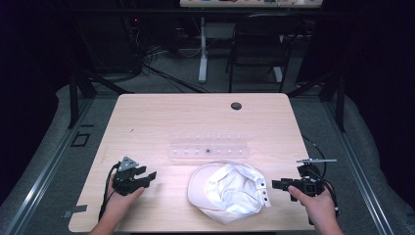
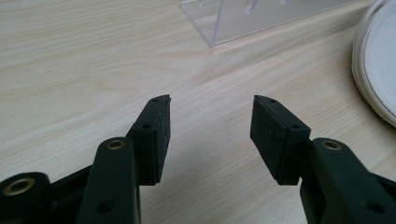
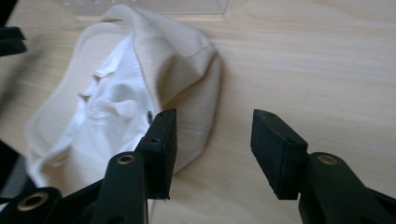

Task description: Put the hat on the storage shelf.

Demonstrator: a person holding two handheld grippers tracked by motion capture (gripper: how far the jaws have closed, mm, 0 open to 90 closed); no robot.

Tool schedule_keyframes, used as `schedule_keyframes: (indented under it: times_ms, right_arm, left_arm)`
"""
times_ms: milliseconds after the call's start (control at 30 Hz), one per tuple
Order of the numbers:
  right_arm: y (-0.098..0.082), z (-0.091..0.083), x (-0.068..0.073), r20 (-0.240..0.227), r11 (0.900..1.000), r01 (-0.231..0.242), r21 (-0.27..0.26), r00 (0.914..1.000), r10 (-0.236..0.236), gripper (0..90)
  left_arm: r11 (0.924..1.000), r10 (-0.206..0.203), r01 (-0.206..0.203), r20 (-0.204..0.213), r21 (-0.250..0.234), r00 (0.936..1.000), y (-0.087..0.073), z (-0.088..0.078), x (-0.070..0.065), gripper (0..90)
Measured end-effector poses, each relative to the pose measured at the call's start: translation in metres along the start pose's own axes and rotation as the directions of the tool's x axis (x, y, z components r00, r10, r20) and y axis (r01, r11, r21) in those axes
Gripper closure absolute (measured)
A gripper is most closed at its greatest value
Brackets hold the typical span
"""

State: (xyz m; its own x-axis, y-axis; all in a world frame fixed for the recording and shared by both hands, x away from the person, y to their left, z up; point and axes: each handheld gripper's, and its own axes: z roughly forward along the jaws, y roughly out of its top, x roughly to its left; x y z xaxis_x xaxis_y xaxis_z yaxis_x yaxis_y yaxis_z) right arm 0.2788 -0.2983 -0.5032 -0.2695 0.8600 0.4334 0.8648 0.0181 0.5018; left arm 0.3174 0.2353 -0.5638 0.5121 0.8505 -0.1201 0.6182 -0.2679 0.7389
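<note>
Two grippers are in my hands, one at each side of the desk [image 1: 147,112]. Between them, near my edge, lies a white cap [image 1: 229,191]. It is upside down, so I see its soft white inside, all wrinkled. Its brim is at the left, and the back strap with small holes is at the right.

My left gripper [image 1: 147,177] sits low at the near left of the desk. My left hand [image 1: 123,196] holds it, and it points right, toward the cap. In the left gripper view its fingers [image 2: 159,135] stand wide apart. Nothing is between them, just bare wood. The edge of the cap [image 2: 373,65] shows at the right of that view, well apart from the fingers.

My right gripper [image 1: 277,184] is at the near right, in my right hand [image 1: 318,205]. It points left, at the strap side of the cap, and its tips are just beside the cap. In the right gripper view its fingers [image 3: 161,144] are wide too. They hold nothing. The left finger is in front of the cap's edge [image 3: 187,60], but I cannot tell if it touches. The right finger is over bare desk.

A clear plastic rack [image 1: 209,148] lies just past the cap, farther from me, in the middle of the desk. It is long and flat, with little spots in rows. One dark spot is near its middle. A small dark round hole [image 1: 236,105] is in the desk at the far side.
</note>
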Motion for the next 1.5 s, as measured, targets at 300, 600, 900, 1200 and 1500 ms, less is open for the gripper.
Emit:
schedule_keyframes:
  times_ms: [300, 600, 900, 1200, 1500]
  right_arm:
    - [0.001, 0.007, 0.001, -0.162, 0.991, -0.109, 0.082, 0.9794, 0.121, 50.0]
    - [-0.005, 0.024, 0.003, -0.218, 0.979, -0.137, 0.153, 0.9612, 0.169, 49.9]
    - [-0.009, 0.042, 0.002, -0.269, 0.964, -0.17, 0.205, 0.9371, 0.223, 49.9]
    - [-0.006, 0.048, 0.008, -0.288, 0.954, -0.192, 0.231, 0.9229, 0.256, 56.1]
    - [0.002, 0.039, 0.01, -0.363, 0.953, -0.215, 0.215, 0.8878, 0.283, 63.2]
  left_arm:
    - [1.0, 0.002, -0.002, 0.003, 0.006, 1.0, 0.0, 0.001, 0.0, 48.4]
    - [1.0, -0.001, 0.001, -0.003, 0.009, 1.0, -0.001, 0.002, -0.001, 48.4]
    - [0.9999, 0.0, -0.001, 0.007, 0.016, 1.0, -0.001, 0.003, -0.002, 48.4]
    - [0.9998, 0.007, -0.007, 0.009, 0.017, 0.9999, -0.001, 0.003, -0.002, 48.4]
    - [0.9998, 0.013, -0.013, 0.01, 0.017, 0.9999, 0.0, 0.003, -0.002, 48.4]
